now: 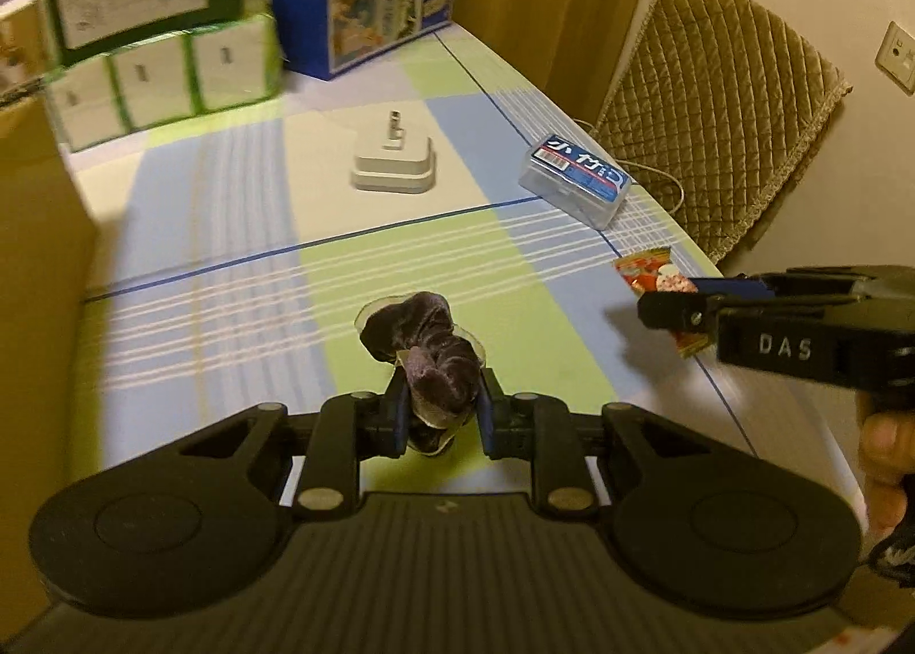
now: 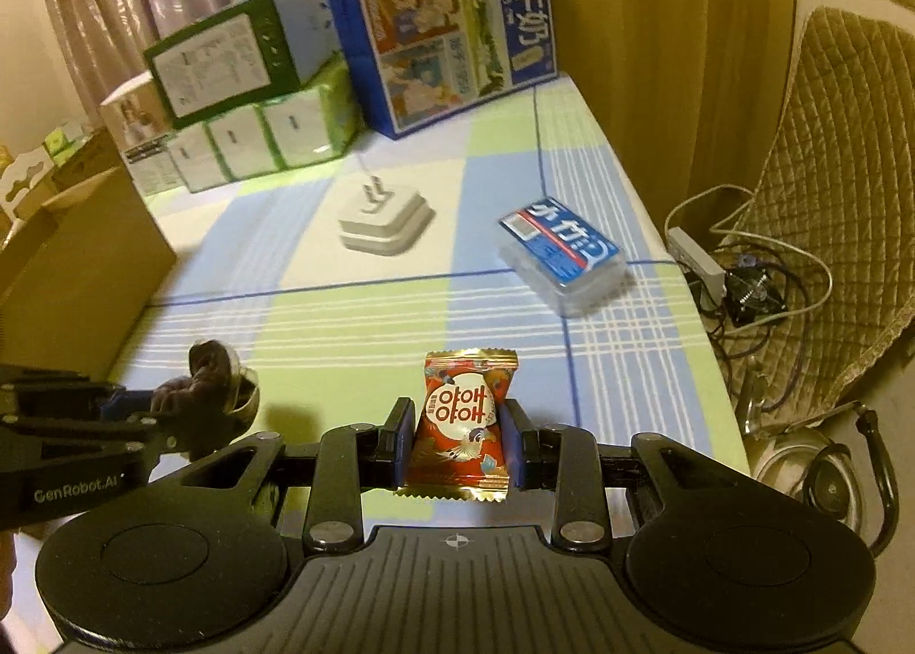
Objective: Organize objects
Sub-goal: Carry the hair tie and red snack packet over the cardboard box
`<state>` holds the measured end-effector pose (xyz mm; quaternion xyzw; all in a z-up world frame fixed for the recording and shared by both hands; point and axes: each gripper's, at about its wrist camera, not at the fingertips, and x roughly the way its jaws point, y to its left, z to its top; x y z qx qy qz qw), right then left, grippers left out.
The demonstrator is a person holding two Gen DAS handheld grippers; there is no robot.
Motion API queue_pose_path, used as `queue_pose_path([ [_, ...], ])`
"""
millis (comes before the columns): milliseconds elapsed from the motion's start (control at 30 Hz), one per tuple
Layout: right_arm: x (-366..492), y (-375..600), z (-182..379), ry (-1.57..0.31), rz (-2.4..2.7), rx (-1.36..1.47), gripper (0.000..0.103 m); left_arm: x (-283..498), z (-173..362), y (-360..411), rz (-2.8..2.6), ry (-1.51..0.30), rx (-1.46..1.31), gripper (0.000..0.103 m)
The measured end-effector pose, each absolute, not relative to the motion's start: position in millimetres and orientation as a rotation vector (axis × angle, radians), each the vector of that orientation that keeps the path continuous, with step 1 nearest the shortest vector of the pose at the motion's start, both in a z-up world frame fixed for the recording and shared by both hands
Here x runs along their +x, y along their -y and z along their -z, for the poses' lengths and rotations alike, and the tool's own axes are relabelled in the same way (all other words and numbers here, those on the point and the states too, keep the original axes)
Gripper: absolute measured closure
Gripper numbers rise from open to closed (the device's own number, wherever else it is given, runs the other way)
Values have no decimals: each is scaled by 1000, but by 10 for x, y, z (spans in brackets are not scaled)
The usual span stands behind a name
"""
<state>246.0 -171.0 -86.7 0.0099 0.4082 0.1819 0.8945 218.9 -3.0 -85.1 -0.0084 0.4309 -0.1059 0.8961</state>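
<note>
Two items are held at this moment, one in each gripper. The left gripper [image 1: 440, 413] has its jaws clamped on a dark velvet scrunchie [image 1: 426, 351], which bulges forward of the jaws; a clear plastic piece appears to be attached to it. The right gripper [image 2: 457, 445] has its jaws clamped on a red snack packet [image 2: 464, 422], held upright between the pads with its crimped ends projecting above and below the jaws.

The step in hand is judged to be transport of both items to a sorting place. No destination is marked in the views, so it should be confirmed before release. Both grips should be kept firm; the scrunchie is soft and may slip if pressure is eased.

Ahead of both sets of jaws, a white charging dock [image 1: 394, 162] stands on the checked worktop [image 1: 229, 230], and a clear plastic case with a blue label [image 1: 575, 185] lies to its right, near the worktop edge. Beyond these, green and white boxes [image 1: 154, 24] and a blue milk carton [image 2: 446, 24] are stacked at the far end. A cardboard box [image 1: 34, 230] stands left of the jaws. The two grippers are close together; contact between them should be avoided.
</note>
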Motion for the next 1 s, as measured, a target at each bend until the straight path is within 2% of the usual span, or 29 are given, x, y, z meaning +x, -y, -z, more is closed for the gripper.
queue_pose_path([
  [533, 1437, 1213, 32, -758, -430, 6, 74, 1121, 34, -446, 184, -823, -28, 84],
  [1000, 755, 630, -139, -741, -551, -23, 74, 391, -292, -926, 125, -785, -32, 84],
])
